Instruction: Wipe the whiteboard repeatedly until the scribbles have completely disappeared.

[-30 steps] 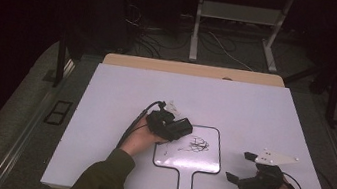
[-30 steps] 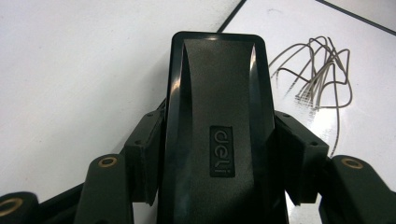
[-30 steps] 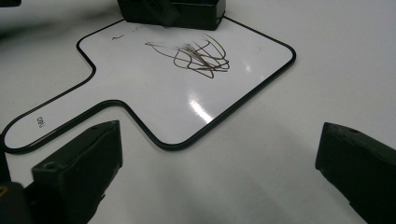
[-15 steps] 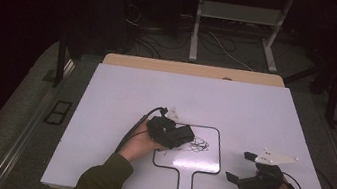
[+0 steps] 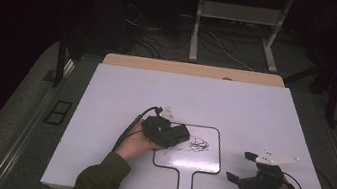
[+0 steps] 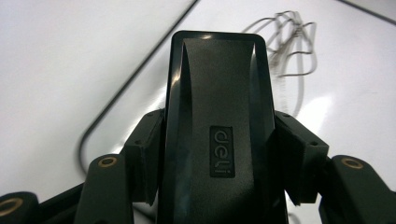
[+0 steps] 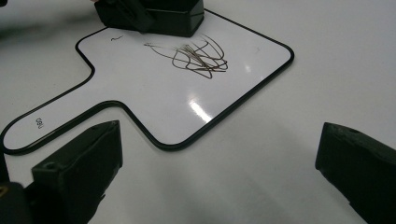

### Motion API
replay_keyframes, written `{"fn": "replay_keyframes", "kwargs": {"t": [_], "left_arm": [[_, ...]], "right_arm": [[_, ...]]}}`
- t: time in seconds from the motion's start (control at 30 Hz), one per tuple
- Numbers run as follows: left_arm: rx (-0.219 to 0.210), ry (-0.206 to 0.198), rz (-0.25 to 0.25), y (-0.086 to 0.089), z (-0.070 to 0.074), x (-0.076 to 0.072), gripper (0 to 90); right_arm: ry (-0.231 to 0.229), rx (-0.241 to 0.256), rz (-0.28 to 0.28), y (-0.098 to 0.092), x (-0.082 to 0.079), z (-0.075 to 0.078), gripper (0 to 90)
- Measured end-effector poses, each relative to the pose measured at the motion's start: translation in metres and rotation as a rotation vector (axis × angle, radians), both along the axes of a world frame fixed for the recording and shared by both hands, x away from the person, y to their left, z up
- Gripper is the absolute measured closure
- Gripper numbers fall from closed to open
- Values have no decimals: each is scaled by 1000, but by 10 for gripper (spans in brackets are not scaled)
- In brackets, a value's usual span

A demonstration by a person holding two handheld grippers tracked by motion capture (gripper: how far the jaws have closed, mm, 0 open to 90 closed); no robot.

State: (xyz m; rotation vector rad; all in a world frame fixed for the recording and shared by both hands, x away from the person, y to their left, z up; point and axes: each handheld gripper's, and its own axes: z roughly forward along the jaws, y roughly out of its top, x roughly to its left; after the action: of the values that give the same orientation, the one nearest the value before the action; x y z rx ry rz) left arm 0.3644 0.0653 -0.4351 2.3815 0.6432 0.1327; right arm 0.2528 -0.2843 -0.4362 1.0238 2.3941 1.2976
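White table [image 5: 121,92] in a pretty dark room, with a small paddle-shaped whiteboard [image 5: 197,162] lying flat near the front edge. Scribbles [image 5: 198,143] sit in the middle of it. Left gripper [image 5: 178,135] has its jaws clamped on a black eraser [image 6: 217,116], which sits at the board's left edge right beside the scribbles. Right gripper [image 5: 240,167] is off to the board's right, jaws spread wide, holding nothing.

My left gripper's [image 6: 219,196] black plastic eraser block [image 6: 217,116] hides part of the dark scribble [image 6: 289,42]; its lower end is cut off by the picture's bottom edge.
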Motion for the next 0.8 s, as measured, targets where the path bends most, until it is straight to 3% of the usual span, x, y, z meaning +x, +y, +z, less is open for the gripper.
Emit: {"fn": "replay_keyframes", "kwargs": {"t": [0.17, 0.53, 0.63, 0.8], "left_arm": [[19, -8, -12, 1, 1, -6, 391], [18, -4, -75, 3, 1, -39, 391], [17, -1, -76, 5, 1, -36, 391], [12, -11, -13, 11, 1, -21, 391]], "right_arm": [[2, 1, 0, 0, 0, 0, 0], [0, 0, 3, 1, 0, 0, 0], [-1, 0, 3, 1, 0, 0, 0], [0, -1, 2, 1, 0, 0, 0]]}}
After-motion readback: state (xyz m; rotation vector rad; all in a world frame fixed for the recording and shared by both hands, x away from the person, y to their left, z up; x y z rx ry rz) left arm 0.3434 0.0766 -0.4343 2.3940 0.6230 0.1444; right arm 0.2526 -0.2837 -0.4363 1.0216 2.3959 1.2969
